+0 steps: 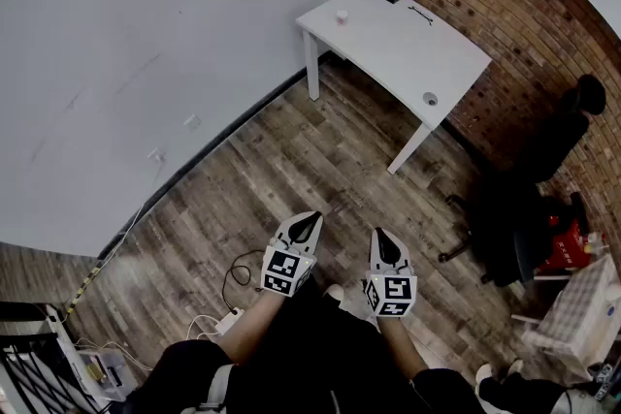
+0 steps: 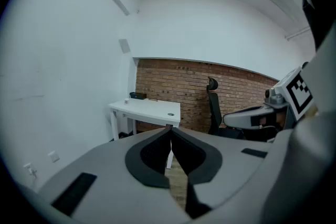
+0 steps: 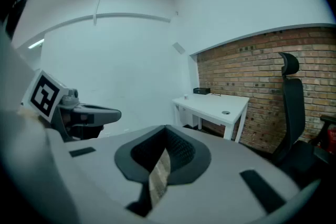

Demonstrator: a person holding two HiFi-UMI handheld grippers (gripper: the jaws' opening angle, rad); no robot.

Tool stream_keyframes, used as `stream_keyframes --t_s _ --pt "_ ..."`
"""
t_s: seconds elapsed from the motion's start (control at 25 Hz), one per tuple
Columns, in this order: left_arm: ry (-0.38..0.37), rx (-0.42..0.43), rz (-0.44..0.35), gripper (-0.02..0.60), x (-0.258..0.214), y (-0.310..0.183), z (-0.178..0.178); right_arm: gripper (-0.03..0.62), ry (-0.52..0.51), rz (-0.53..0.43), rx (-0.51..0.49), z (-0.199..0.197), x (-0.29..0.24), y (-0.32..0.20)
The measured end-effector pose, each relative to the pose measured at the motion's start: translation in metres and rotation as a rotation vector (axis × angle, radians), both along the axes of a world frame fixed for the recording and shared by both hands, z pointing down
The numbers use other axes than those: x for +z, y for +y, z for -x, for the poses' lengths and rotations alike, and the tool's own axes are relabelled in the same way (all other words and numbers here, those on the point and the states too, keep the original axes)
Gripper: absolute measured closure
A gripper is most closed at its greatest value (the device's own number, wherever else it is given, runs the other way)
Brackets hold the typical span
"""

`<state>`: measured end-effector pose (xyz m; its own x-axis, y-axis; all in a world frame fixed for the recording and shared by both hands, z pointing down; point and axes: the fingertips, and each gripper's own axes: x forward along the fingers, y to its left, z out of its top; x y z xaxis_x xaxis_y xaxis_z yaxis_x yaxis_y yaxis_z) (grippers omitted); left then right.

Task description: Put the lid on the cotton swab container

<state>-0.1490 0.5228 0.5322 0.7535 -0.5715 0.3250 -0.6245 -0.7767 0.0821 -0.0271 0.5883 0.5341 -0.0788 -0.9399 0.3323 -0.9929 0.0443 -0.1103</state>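
Your left gripper (image 1: 315, 217) and right gripper (image 1: 378, 234) are both pressed together and empty. The cotton swab container (image 1: 342, 15) sits on the table (image 1: 408, 48), well ahead of them. Step closer before spreading any jaws.

You hold the left gripper (image 1: 309, 220) and right gripper (image 1: 381, 236) side by side over wood floor (image 1: 291, 150); white table (image 1: 408, 44) stands far right.
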Motion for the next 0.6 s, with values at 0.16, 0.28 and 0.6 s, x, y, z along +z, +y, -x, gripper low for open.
stream_keyframes --t_s 0.16,0.28,0.6 --pt "0.007 -0.007 0.024 0.566 -0.004 0.026 0.001 0.572 0.011 -0.006 0.014 -0.004 -0.002 0.026" --pt "0.012 -0.01 0.011 0.567 -0.009 0.036 0.006 0.572 0.015 -0.019 0.015 0.0 -0.006 0.037" --pt "0.017 0.011 -0.01 0.566 -0.012 0.047 0.018 0.571 0.024 -0.107 -0.014 0.014 -0.03 0.036"
